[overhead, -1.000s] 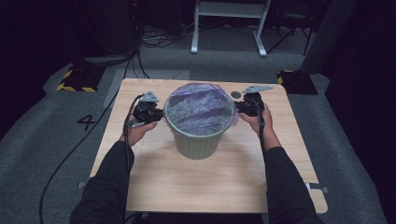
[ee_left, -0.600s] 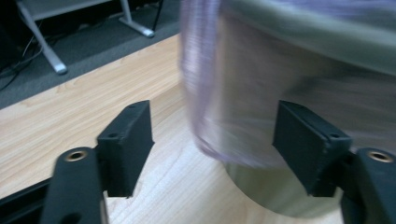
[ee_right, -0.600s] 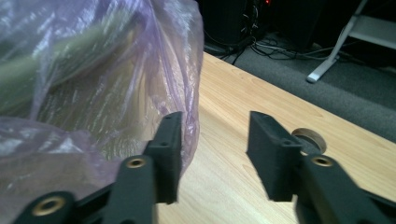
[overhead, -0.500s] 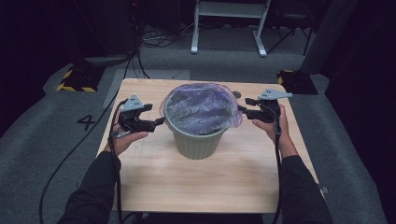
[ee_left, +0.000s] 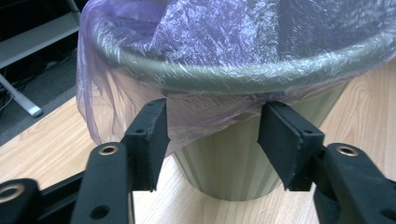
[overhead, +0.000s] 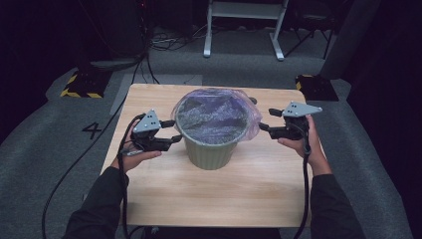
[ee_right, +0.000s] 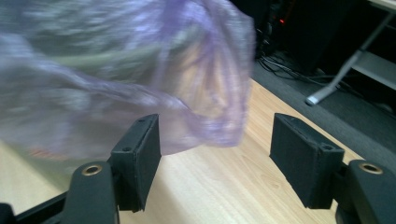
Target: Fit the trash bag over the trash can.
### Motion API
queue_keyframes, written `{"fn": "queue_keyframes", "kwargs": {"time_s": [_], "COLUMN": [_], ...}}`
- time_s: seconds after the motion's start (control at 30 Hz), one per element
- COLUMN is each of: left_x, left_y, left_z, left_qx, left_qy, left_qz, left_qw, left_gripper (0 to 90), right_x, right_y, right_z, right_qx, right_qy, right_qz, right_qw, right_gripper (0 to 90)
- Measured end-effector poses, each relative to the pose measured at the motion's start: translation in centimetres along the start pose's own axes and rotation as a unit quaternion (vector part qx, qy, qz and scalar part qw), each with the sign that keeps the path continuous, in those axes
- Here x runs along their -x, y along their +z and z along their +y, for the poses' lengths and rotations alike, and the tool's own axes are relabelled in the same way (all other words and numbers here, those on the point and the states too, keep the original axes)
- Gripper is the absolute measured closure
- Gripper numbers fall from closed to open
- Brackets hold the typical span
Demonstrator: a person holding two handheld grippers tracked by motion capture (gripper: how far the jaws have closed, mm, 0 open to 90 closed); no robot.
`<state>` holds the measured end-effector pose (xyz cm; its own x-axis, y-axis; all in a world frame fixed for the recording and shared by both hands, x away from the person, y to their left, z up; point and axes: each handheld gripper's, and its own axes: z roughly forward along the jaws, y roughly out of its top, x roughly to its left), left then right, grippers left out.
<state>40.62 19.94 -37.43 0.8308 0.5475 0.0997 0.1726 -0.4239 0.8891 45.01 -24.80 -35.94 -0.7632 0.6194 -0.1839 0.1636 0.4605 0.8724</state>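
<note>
Three views were logged at this moment. High view: a green ribbed bin (overhead: pixel 211 144) stood near the middle of the wooden table (overhead: pixel 209 194), lined with a purple plastic bag (overhead: pixel 214 115) whose edge was folded out over the rim; the bag's loose flap bulged out on the bin's right side. The left gripper (overhead: pixel 175 130) sat just beside the bin's left wall and the right gripper (overhead: pixel 264 120) just beside the bag's flap, each held in a hand coming in from the bottom edge; this view alone gave both grippers and the whole bin together, though at this range contact could not be judged. Left gripper view: bin rim and bag overhang (ee_left: pixel 205 116) lay close ahead, detail the high view lacked. The jaws had just been closing but stood apart, partly open, nothing pressed between them; the tips looked level with the bag's hanging edge, touching or not I could not tell. The bin's top and right side were cut off by the frame. Right gripper view: the bag flap (ee_right: pixel 205 102) was motion-blurred, the bin behind it hard to make out. The jaws had just been opening and stood wide, the flap hanging just ahead of the left jaw, unclamped.
</note>
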Motion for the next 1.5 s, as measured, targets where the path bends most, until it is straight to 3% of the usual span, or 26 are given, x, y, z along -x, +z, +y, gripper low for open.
{"fn": "queue_keyframes", "kwargs": {"time_s": [0.1, 0.2, 0.3, 0.4, 0.53, 0.6, 0.7, 0.77, 0.87, 0.93, 1.13, 1.37, 1.5], "left_x": [-0.2, 0.0, 0.1, 0.1, -0.1, -0.3, -0.7, -0.8, -0.8, -0.7, -0.6, -0.2, 0.4], "left_y": [0.0, 0.1, 0.3, 0.6, 0.7, 0.8, 0.8, 1.0, 1.3, 1.4, 1.6, 1.6, 1.0], "left_z": [-0.3, -0.6, -0.8, -0.7, -0.4, -0.4, -0.6, -0.7, -1.1, -1.5, -2.5, -3.0, -3.3], "left_qx": [0.002, -0.005, -0.015, -0.023, -0.019, -0.020, -0.020, -0.025, -0.021, -0.023, -0.029, -0.028, -0.023], "left_qy": [-0.008, -0.003, -0.001, 0.005, 0.007, 0.010, 0.013, 0.009, 0.003, 0.005, 0.005, 0.008, 0.018], "left_qz": [-0.010, -0.019, -0.010, 0.004, -0.001, -0.011, -0.028, -0.021, -0.032, -0.036, -0.045, -0.051, -0.062], "left_qw": [0.9999, 0.9998, 0.9998, 0.9997, 0.9998, 0.9997, 0.9993, 0.9994, 0.9993, 0.9991, 0.9986, 0.9983, 0.9977], "left_gripper": [36.9, 31.8, 26.5, 32.2, 48.1, 60.3, 79.3, 89.4, 90.0, 90.0, 90.0, 90.0, 90.0], "right_x": [-1.0, -2.0, -3.1, -4.2, -5.2, -5.4, -5.6, -5.9, -5.9, -6.0, -6.6, -7.0, -7.9], "right_y": [-1.0, -1.8, -2.3, -2.3, -1.8, -1.5, -1.0, -0.8, -0.5, -0.4, 0.2, 0.5, 0.3], "right_z": [0.2, 0.2, 0.2, 0.4, 1.0, 1.0, 0.8, 0.6, 0.1, -0.1, -1.6, -3.3, -3.7], "right_qx": [0.015, 0.021, 0.025, 0.026, 0.032, 0.033, 0.033, 0.030, 0.030, 0.033, 0.015, 0.026, 0.028], "right_qy": [-0.017, -0.035, -0.052, -0.079, -0.094, -0.094, -0.096, -0.107, -0.095, -0.093, -0.082, -0.053, -0.060], "right_qz": [0.020, 0.028, 0.039, 0.047, 0.040, 0.037, 0.058, 0.063, 0.080, 0.085, 0.097, 0.121, 0.133], "right_qw": [0.9996, 0.9988, 0.9976, 0.9954, 0.9943, 0.9943, 0.9931, 0.9918, 0.9918, 0.9916, 0.9919, 0.9909, 0.9889], "right_gripper": [30.9, 27.5, 24.3, 22.5, 25.1, 33.6, 63.1, 74.1, 88.0, 90.0, 90.0, 90.0, 90.0]}}
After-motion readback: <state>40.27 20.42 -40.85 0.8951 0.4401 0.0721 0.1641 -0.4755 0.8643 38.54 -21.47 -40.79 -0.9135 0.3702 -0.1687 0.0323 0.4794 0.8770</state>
